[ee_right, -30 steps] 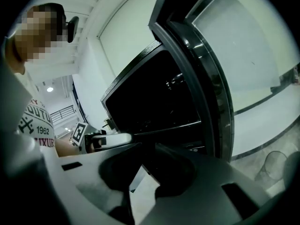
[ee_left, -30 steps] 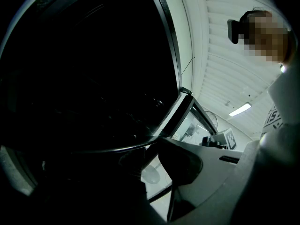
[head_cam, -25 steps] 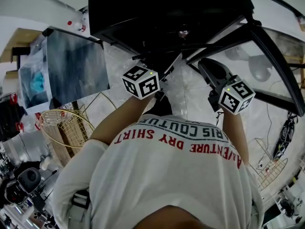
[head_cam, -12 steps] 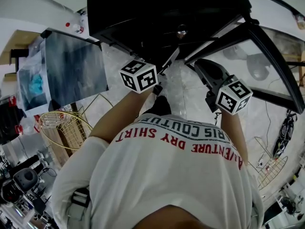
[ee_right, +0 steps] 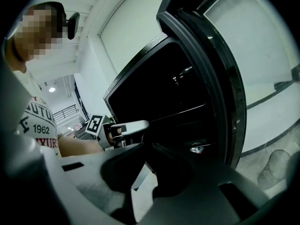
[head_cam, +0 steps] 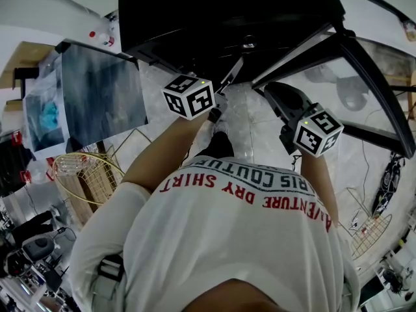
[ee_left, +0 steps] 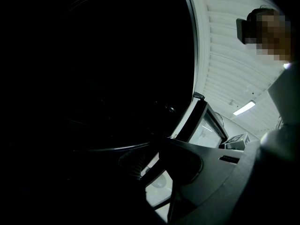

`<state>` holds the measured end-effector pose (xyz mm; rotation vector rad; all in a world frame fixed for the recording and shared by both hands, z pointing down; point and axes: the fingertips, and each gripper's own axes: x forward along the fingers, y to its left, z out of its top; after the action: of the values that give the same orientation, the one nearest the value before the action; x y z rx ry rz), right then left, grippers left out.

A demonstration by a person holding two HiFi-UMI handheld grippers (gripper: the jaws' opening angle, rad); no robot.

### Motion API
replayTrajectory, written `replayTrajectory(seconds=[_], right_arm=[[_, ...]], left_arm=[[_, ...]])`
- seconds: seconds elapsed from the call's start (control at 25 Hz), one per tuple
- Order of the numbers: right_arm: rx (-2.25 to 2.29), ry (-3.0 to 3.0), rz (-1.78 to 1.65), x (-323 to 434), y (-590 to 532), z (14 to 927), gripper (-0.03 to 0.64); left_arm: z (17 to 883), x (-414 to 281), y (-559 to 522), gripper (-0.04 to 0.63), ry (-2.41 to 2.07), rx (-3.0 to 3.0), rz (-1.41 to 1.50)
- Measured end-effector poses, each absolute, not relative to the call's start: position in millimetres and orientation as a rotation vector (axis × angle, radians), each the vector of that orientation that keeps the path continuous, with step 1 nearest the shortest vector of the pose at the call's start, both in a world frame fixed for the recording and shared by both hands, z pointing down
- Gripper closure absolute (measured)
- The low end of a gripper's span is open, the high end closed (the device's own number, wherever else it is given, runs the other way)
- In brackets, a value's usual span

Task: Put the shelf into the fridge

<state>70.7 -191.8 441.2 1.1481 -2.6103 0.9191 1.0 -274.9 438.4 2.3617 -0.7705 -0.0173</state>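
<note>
The black fridge (head_cam: 227,18) stands open in front of me, its inside dark. The shelf (head_cam: 250,106) is a clear glass panel with a thin dark rim, held level between both grippers at the fridge's mouth. My left gripper (head_cam: 218,109) is shut on the shelf's left rim; in the left gripper view the rim (ee_left: 157,177) runs between the dark jaws of that gripper (ee_left: 154,165). My right gripper (head_cam: 273,91) is shut on the right edge, and in its own view the pale panel (ee_right: 139,175) sits in its (ee_right: 145,161) jaws. The left gripper (ee_right: 123,128) shows beyond.
The fridge's glass door (head_cam: 374,90) swings open to the right. A dark framed panel (head_cam: 104,93) leans at the left. A wire basket (head_cam: 88,174) lies on the floor at left, a wire rack (head_cam: 372,231) at lower right. Inner shelf rails (ee_right: 187,111) cross the cabinet.
Both grippers have moved a little up the head view, toward the fridge opening, carrying the shelf with them. The left one moved more than the right.
</note>
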Motion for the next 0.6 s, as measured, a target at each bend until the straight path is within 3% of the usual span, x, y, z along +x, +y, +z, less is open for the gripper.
replayTrajectory(seconds=[0.6], right_arm=[[1.149,-2.614,0.965,64,-192,446,0.561]], left_arm=[[439,-3,-294,0.486,-0.792,2.375,-0.035]])
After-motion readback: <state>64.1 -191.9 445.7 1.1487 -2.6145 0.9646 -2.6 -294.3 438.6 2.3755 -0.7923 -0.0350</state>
